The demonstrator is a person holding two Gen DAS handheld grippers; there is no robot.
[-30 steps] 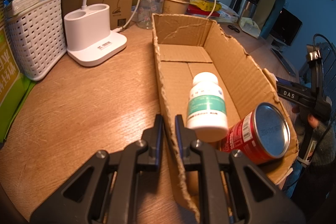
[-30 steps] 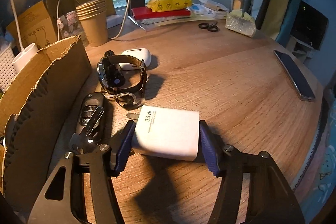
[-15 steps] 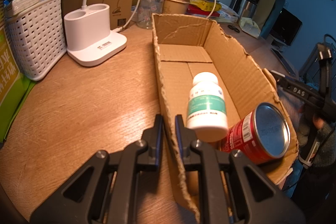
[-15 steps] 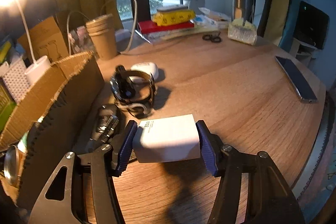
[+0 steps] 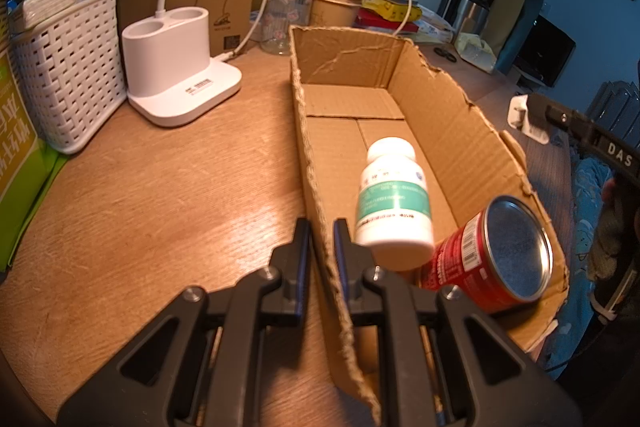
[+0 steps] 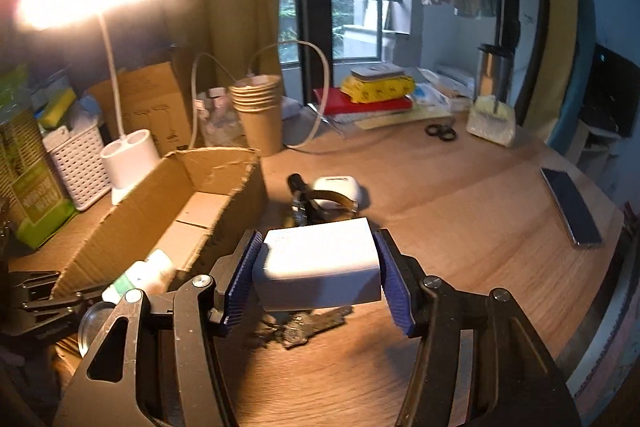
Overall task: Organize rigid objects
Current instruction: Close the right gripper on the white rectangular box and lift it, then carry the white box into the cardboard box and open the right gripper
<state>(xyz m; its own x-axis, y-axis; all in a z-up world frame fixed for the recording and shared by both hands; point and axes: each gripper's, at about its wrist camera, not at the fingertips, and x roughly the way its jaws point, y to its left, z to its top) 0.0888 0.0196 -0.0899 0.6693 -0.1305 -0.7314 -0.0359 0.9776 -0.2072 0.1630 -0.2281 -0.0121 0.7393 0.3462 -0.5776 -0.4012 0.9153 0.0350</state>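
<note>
Two grippers are at work; your right gripper is clamped on the white rectangular power adapter, its blue ribbed pads pressed flat against the two short sides, and the block hangs above the wooden tabletop, just beside the right wall of the open brown cardboard box; your left gripper pinches the box's torn left wall between its nearly closed fingers, near the front corner, steadying it.

Inside the box, at the near end, a white pill bottle with a green label lies touching a red tin can with a metal end; the far end of the floor is bare cardboard. On the tabletop beneath and beyond the adapter sit a dark bunch of keys, a brown-strapped wristwatch and a white earbud case.

You can expect the adapter to feel dense and stiff, with smooth, slippery plastic faces; the flat parallel sides are the right hold, so keep the pads square; the thin corrugated wall will likely flex, so lower gently.
</note>
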